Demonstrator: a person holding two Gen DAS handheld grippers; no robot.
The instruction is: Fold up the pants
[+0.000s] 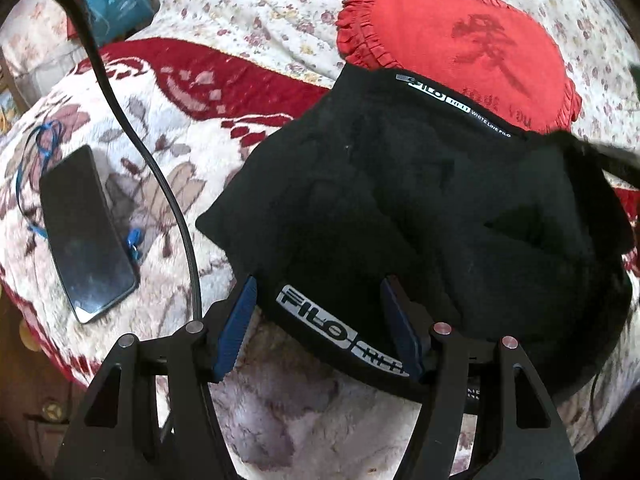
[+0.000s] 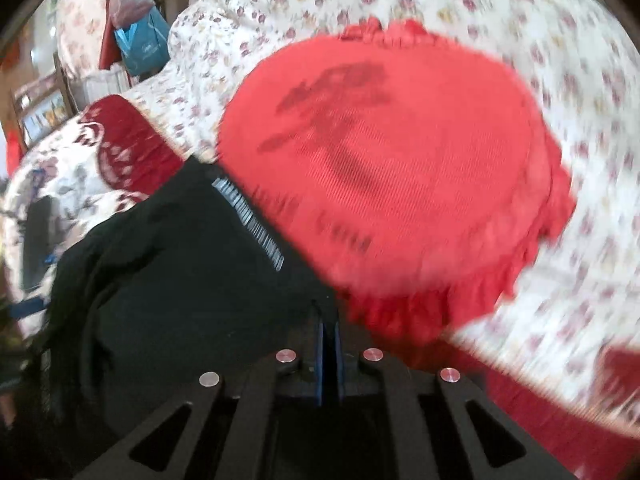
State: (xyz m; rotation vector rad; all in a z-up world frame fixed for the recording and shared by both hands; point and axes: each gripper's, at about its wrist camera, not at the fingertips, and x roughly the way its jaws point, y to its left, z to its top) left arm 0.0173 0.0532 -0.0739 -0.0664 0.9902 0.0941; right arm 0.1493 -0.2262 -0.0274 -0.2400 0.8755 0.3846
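While the left gripper gapes wide over the black pants, holding nothing, the right gripper looks pinched on cloth, so smoothing seems next.

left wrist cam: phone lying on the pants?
No. The phone lies on the blanket, apart from the pants, with a cable between them.

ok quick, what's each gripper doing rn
left gripper: open, straddling the pants edge, not clamped.
right gripper: shut, apparently on pants fabric.
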